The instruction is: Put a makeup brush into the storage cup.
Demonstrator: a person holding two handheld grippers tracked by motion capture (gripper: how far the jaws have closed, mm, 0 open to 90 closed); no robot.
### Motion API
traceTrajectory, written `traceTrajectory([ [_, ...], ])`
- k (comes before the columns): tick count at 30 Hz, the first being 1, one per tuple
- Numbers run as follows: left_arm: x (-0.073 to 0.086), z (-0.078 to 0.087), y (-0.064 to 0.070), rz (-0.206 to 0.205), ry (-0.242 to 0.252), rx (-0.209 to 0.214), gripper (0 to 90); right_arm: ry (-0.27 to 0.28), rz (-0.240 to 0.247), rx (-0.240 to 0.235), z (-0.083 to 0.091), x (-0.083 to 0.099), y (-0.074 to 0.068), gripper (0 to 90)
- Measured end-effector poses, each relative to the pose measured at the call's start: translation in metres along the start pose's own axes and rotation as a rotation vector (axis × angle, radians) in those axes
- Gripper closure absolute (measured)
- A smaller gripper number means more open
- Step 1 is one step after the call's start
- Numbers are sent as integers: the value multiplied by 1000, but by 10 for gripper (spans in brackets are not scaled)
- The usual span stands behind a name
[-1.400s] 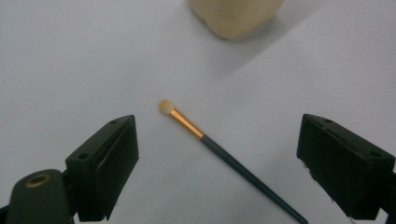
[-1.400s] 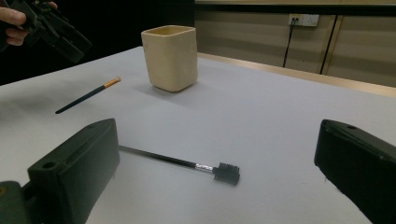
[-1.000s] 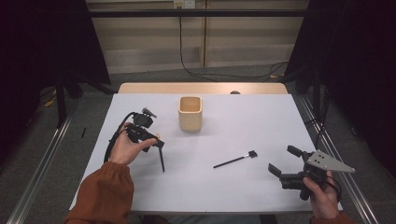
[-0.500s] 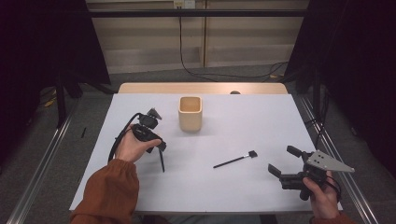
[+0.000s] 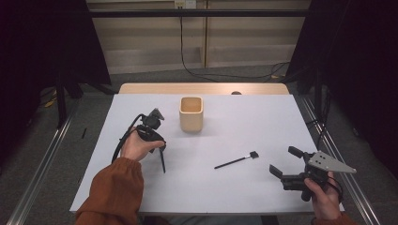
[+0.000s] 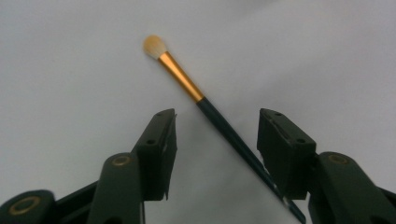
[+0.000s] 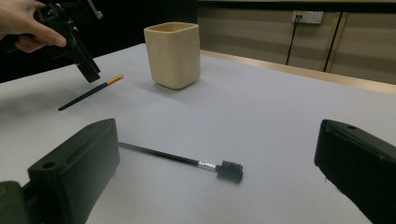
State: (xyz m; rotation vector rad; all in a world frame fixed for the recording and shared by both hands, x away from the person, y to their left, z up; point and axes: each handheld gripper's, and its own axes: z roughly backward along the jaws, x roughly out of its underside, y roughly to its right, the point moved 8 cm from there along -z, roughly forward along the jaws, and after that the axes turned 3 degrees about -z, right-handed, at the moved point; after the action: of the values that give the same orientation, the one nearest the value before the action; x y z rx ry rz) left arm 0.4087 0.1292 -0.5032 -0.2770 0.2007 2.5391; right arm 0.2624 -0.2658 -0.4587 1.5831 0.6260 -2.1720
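Left claw (image 6: 212,140) spread, straddling dark-handled, gold-ferruled, pale-tipped brush (image 6: 205,100) flat on white bench (image 5: 244,122), apparently lined up to pinch. Right claw (image 5: 285,162) released, idle near black comb-headed brush (image 5: 234,161). Cream square cup (image 5: 191,114) beyond, probably brush destination.

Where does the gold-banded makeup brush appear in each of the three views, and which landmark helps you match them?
High view: makeup brush left of centre, below the left tool.
Left gripper view: centre, slanting between the open jaws.
Right gripper view: upper left.
Shared landmark in the high and right gripper views: the beige cup.
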Motion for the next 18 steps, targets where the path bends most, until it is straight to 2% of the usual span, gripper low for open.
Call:
traceTrajectory([
  [4,1,-1,3,17,-6,19,556,0,3,0,0,0,0,0],
  [6,2,-4,3,34,-19,29,557,0,1,-3,0,0,0,0],
  [9,4,-8,3,42,-33,23,555,1,-2,2,0,0,1,0],
  [10,5,-12,3,57,-36,19,555,1,-1,4,0,0,1,0],
  [16,7,-18,5,51,-52,19,556,-4,5,0,-1,1,0,0],
  [18,7,-19,6,48,-60,7,555,-3,5,-1,-1,0,0,0],
])
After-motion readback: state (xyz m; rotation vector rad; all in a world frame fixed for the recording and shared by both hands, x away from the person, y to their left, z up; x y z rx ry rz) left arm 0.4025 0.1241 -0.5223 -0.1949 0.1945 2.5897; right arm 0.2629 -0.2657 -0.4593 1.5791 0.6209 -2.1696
